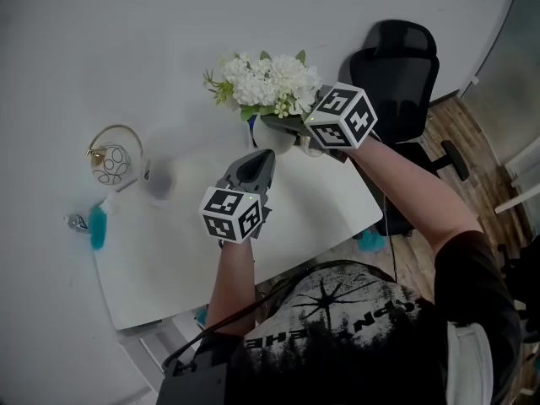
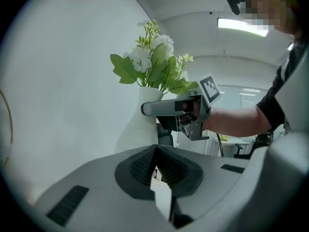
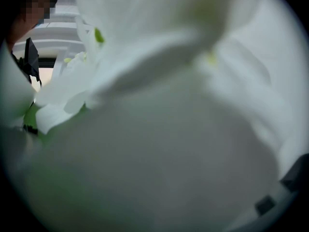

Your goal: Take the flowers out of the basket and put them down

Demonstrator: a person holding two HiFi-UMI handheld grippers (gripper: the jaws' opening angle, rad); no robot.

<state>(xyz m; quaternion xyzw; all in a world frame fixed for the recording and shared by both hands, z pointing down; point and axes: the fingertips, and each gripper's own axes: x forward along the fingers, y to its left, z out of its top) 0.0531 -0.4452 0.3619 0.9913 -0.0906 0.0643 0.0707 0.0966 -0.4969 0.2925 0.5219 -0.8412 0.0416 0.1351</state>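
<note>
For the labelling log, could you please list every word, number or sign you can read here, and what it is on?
T-shirt print: white lettering, upside down and creased, not readable.
Left marker cube and right marker cube: coded black-and-white squares, no words or numbers.
Nothing else bears text.

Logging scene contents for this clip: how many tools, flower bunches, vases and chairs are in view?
Tools: 2 (left tool, right tool)
Flower bunch: 1
Vase: 1
Chair: 1
Total: 5
</note>
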